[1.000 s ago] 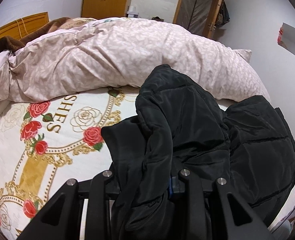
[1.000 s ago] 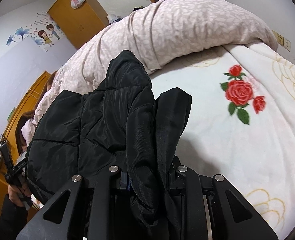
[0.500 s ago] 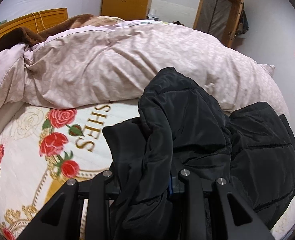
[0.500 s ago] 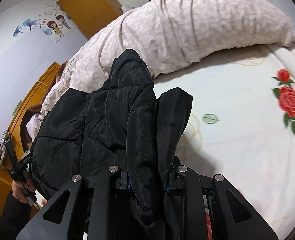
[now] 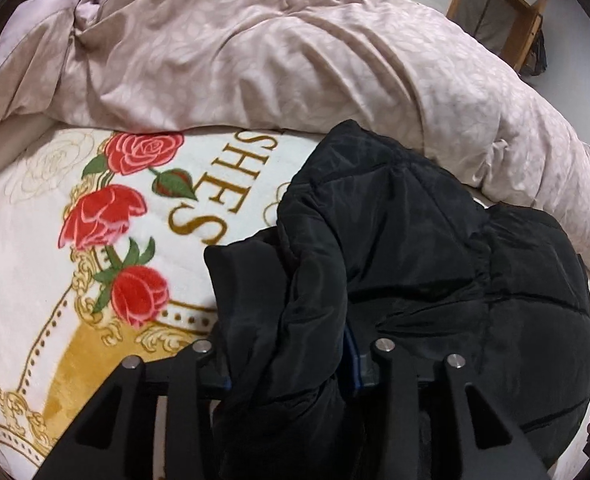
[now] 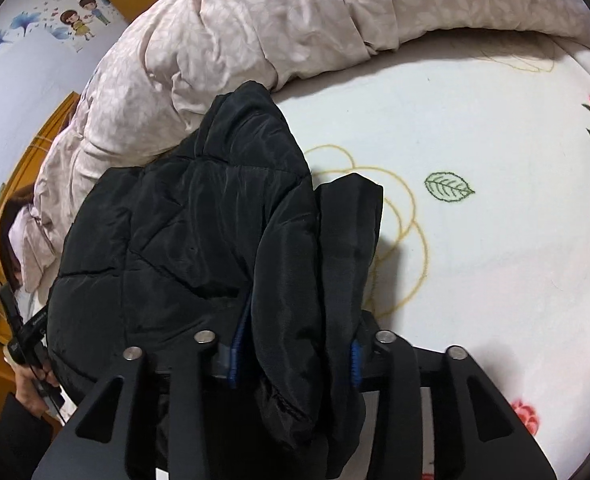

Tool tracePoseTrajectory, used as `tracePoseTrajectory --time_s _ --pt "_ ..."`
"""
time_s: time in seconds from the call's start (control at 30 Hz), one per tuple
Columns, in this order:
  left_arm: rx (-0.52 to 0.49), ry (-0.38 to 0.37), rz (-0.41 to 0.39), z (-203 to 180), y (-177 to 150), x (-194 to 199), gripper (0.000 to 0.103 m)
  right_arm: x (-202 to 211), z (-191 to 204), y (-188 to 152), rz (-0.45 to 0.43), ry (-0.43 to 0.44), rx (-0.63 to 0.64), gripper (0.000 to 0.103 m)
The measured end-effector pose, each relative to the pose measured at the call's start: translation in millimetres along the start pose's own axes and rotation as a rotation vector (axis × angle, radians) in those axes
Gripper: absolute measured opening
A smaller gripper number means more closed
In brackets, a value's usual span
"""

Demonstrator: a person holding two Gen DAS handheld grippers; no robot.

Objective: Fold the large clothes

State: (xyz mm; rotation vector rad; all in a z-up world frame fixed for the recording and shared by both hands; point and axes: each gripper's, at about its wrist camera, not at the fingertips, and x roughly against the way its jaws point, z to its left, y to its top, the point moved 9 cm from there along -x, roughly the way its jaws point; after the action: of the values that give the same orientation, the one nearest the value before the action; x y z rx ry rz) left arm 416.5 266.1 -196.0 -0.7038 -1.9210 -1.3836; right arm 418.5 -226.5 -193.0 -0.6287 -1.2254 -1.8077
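Jacket [image 5: 407, 240]: black, quilted, puffy, slick nylon sheen, bunched in both our claws. Left claw [image 5: 291, 364] clenched on thick fold of it; right claw [image 6: 295, 360] clenched on another fold, blue pads just showing. We hold two edges up so bulk drapes over bed [image 6: 495, 240]. Rose-print blanket [image 5: 35, 260] beneath looks plush; pink duvet [image 5: 255, 52] heaped behind, soft, crumpled.

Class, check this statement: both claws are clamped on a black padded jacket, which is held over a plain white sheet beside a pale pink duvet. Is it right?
Not quite. The sheet is not plain: it carries red roses and gold lettering, as the left wrist view shows. The rest stands: both the left claw and right claw grip the black jacket beside the duvet.
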Motion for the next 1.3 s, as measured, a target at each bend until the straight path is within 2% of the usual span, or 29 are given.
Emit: tracePoseTrajectory --time_s 0.07,0.2,0.27,0.33,0.4,0.47,0.57,0.7,0.87,1.13,1.3 --pt "0.014 0.007 0.002 3 0 2 0.053 4 -2 0 0.008 -0.013 -0.014 0.051" --pt "0.044 0.002 0.003 10 2 17 0.058 24 1 0 0.003 -0.039 0.002 0.056" --pt "0.052 0.016 -0.008 16 4 29 0.059 38 8 4 -0.03 -0.057 0.028 0.056" --pt "0.056 0.042 -0.052 20 9 47 0.058 60 14 10 -0.094 -0.111 0.063 0.056" --pt "0.063 0.053 -0.109 20 14 67 0.059 74 24 12 -0.136 -0.118 0.091 0.056" --pt "0.066 0.028 -0.142 12 16 80 0.06 71 35 8 -0.127 -0.11 0.125 0.056" --pt "0.024 -0.046 -0.112 -14 4 75 0.061 45 45 -8 -0.061 -0.117 0.179 0.056" --pt "-0.057 -0.019 -0.011 -33 -19 38 0.061 12 38 -20 0.007 -0.142 0.177 0.056" --pt "-0.043 0.004 0.002 -33 -20 31 0.061 16 40 -18 0.002 -0.157 0.195 0.056" --pt "-0.099 0.004 -0.063 -61 -29 97 0.062 78 52 -35 -0.059 -0.133 0.214 0.056" --pt "-0.115 -0.013 -0.073 -92 -61 146 0.072 122 67 -72 -0.088 -0.137 0.262 0.056"
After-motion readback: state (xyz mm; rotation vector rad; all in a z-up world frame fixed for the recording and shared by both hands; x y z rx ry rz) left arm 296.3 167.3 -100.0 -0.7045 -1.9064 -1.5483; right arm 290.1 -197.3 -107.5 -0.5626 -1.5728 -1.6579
